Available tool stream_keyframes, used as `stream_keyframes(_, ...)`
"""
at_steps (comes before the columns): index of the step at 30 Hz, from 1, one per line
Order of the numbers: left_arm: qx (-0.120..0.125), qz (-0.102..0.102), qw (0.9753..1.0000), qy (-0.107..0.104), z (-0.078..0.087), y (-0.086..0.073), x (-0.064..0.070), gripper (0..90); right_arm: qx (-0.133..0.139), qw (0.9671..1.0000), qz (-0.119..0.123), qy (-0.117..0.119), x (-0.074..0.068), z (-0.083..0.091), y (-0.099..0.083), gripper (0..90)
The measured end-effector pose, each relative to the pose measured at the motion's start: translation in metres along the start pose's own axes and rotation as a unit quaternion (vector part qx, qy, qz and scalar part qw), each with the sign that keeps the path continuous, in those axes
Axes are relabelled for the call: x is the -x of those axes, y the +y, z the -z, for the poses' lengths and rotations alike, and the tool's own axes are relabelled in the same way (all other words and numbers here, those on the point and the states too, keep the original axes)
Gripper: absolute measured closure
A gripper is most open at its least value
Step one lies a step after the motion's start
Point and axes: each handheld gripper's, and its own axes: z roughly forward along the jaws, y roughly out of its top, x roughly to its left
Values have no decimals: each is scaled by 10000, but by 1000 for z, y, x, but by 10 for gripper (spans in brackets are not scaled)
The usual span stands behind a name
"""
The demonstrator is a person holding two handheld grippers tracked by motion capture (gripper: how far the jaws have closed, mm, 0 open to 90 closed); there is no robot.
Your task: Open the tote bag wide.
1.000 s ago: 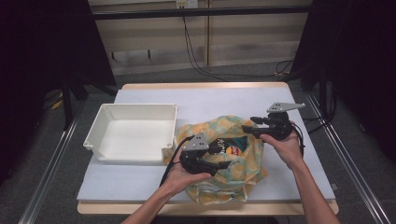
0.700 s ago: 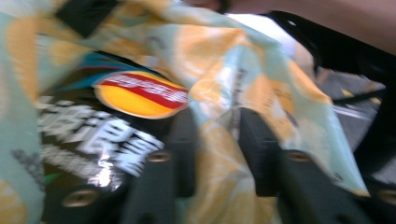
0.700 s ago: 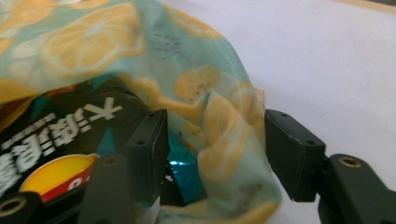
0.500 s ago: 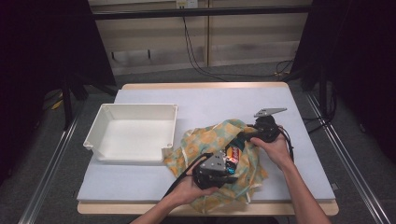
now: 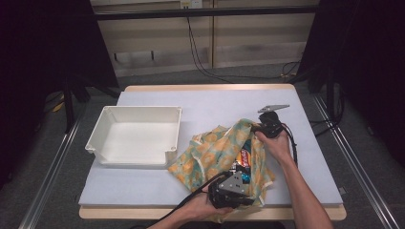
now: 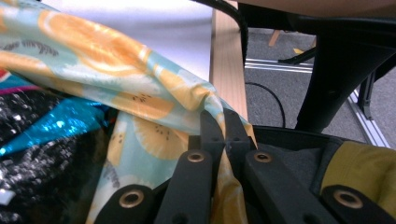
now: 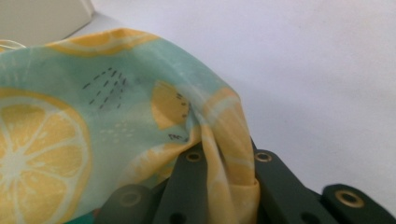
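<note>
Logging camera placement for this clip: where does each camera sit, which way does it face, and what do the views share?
High view: fixed above the person's side, looking forward and down at the table, white bin and lemon-print cloth; both forearms enter from below.
Left gripper view: rides the left gripper, facing the table's wooden edge; jaws pinch cloth.
Right gripper view: rides the right gripper, looking across the tabletop; jaws pinch cloth.
Shared: all three show the cloth.

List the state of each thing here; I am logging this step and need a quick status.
Cloth bag: lying on the table, mouth pulled apart, edges pinched at two ends.
Snack packet: lying inside the bag.
White bin: upright, empty.
Left tool: shut on the bag's edge.
Right tool: shut on the bag's edge.
</note>
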Motion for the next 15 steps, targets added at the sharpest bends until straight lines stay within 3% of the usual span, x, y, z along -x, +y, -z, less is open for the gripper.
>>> stream_keyframes(4, -4, 44, 10000, -25, 0, -2, -5, 900, -54, 10000, 47, -61, -1, -8, -4, 876)
stream_keyframes(6, 133, 203, 9997, 12, -1, -4, -7, 896, -89, 9999, 32, -78, -2, -8, -9, 740)
stream_keyframes(7, 77, 191, 9998, 65, 1, -4, -9, 884, -83, 9999, 7, -79, -2, -6, -10, 697)
stream_keyframes(10, 257, 321, 9992, 31, 4, -5, -11, 824, 59, 10000, 23, -42, -4, 8, -9, 535)
stream_keyframes(15, 423, 356, 9984, 97, 15, -2, -10, 741, 319, 9995, 40, 13, -8, 39, -3, 389)
